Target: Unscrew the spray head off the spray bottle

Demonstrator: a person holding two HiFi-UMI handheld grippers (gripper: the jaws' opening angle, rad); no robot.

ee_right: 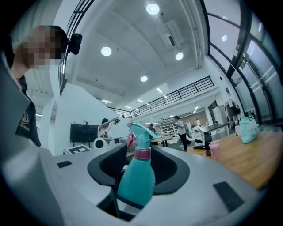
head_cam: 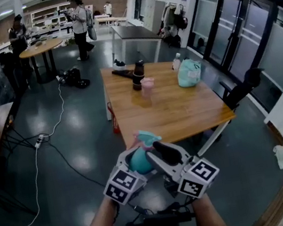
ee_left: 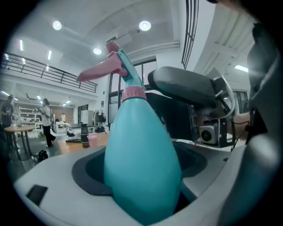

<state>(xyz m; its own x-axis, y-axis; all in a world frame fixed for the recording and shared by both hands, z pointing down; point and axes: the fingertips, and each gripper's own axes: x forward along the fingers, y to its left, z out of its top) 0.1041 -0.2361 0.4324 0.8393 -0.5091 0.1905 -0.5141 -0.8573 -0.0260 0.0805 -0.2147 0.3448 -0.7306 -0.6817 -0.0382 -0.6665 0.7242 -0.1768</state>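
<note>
A teal spray bottle (head_cam: 138, 160) hangs in the air in front of me, short of the wooden table's near edge. Its teal spray head (head_cam: 148, 137) with a pink trigger and pink collar (ee_left: 133, 92) sits on the neck. My left gripper (head_cam: 134, 166) is shut on the bottle's body (ee_left: 141, 163), which fills the gap between its jaws. My right gripper (head_cam: 158, 154) comes in from the right beside the bottle's top. In the right gripper view its jaws stand wide around the bottle (ee_right: 136, 181) and the pads do not press on it; the spray head (ee_right: 141, 134) rises beyond them.
A wooden table (head_cam: 174, 112) ahead carries a pink cup (head_cam: 147, 86), a black flask (head_cam: 138, 75) and a teal bag (head_cam: 189, 72). Cables (head_cam: 39, 149) run over the dark floor at left. Some people stand by a round table (head_cam: 40, 47) far back.
</note>
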